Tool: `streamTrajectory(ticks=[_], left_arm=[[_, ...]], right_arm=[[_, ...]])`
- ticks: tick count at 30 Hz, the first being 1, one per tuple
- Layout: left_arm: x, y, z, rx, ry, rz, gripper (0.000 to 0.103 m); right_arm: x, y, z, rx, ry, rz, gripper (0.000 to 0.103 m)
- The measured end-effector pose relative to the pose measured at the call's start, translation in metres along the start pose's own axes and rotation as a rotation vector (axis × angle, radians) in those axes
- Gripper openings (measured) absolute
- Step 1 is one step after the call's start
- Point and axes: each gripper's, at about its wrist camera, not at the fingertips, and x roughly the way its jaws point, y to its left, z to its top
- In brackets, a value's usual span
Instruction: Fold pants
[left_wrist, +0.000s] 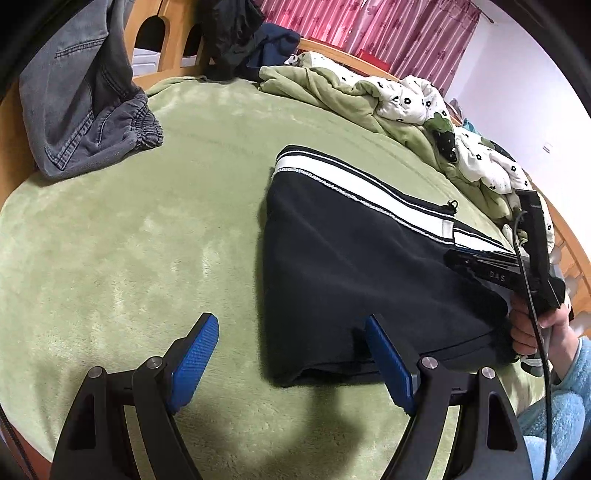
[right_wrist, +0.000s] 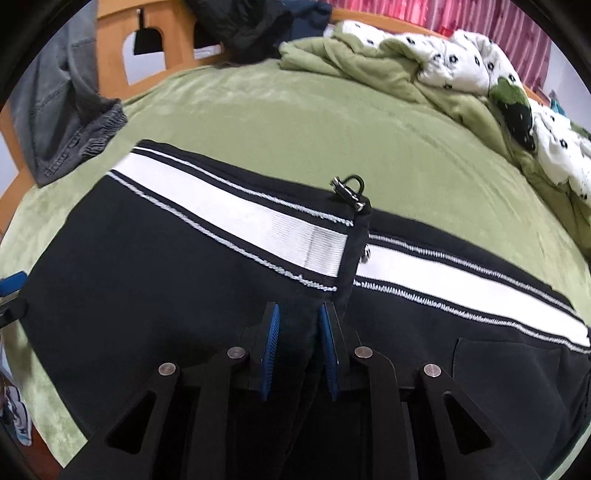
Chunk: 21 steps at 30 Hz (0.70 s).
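Already the black pants (right_wrist: 184, 280) lie on the green bed (right_wrist: 295, 122), white stripe running from ten to four o'clock. Right gripper (right_wrist: 297, 347) pinches a fabric ridge at their middle; left gripper (left_wrist: 291, 363), jaws wide and empty, hovers over their near corner.

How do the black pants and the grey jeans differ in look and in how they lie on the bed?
The black pants carry a white side stripe; the grey jeans are plain denim with visible stitching. The black pants lie flat and folded on the green blanket; the grey jeans sit crumpled at the bed's edge. The right gripper is on the black pants; the grey jeans lie untouched. Both rest on the same bed.
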Motion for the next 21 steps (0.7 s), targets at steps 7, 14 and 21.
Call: streamTrajectory(ticks=[7,14,21], left_arm=[[-0.005,0.002,-0.003,0.019,-0.023,0.011,0.080],[-0.004,0.003,0.002,0.005,-0.028,0.022,0.080],[0.010,0.022,-0.014,-0.153,0.038,-0.196,0.080]], right_arm=[[-0.046,-0.041,0.003,0.145,-0.174,0.088,0.002],[-0.005,-0.053,-0.018,0.205,0.017,0.081,0.001],[-0.057,-0.027,-0.035,0.090,-0.039,0.057,0.015]])
